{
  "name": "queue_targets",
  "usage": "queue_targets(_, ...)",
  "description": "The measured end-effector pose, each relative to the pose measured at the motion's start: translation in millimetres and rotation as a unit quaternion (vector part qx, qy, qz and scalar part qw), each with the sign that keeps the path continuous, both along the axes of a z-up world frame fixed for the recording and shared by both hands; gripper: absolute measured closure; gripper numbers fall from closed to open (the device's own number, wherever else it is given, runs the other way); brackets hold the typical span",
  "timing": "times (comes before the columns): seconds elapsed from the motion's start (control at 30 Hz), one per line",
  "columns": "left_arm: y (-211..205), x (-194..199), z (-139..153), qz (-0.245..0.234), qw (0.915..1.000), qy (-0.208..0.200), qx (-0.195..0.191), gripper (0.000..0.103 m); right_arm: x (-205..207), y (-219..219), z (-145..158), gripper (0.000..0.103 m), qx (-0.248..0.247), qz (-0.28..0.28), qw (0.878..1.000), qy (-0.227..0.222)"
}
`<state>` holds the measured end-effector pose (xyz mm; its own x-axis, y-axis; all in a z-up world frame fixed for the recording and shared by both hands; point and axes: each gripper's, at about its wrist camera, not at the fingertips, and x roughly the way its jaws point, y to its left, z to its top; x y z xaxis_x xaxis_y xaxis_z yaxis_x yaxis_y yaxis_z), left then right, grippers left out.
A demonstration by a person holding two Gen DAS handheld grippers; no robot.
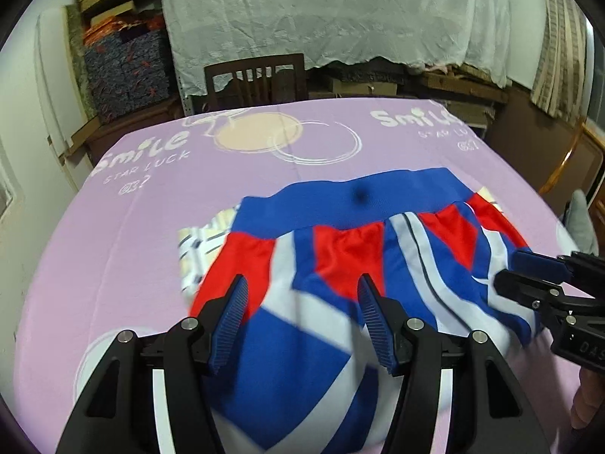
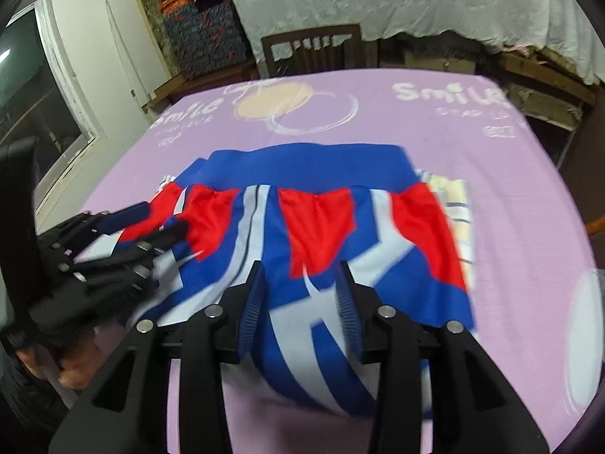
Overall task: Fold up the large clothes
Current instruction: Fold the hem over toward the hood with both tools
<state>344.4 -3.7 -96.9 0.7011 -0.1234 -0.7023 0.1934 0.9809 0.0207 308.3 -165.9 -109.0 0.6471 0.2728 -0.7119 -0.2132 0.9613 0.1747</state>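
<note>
Both hand-held grippers hang over the near part of a red, white and blue striped garment [image 1: 340, 249]. Left black gripper with blue ribbed pads [image 1: 302, 302] stands with its jaws apart, cloth showing between them but not pinched. Right black gripper [image 2: 300, 287] likewise has its jaws parted, pressing on nothing. The garment lies spread on a lilac printed tablecloth [image 1: 151, 196], its blue waistband [image 2: 302, 166] on the far side. Beyond the table stands a dark wooden chair [image 1: 255, 79], then a white crumpled sheet [image 1: 321, 11] draped over stacked goods.
</note>
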Motion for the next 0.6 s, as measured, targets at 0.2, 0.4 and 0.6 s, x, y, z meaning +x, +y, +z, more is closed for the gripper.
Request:
queue_targets(0.2,3,-1,-30,0.006,0.9994,0.029,0.019,0.037,-8,-19,-30,0.047,-0.022,-0.033,0.999,0.024)
queue_targets(0.4,-2,-2,-34,-0.001,0.9991,0.015,0.04,0.035,-7,-17,-36,0.042,-0.049,-0.027,0.998,0.015)
queue_targets(0.6,-1,-4,-35,0.0,0.9991,0.015,0.04,0.034,-9,-18,-37,0.041,-0.055,-0.027,0.998,0.012)
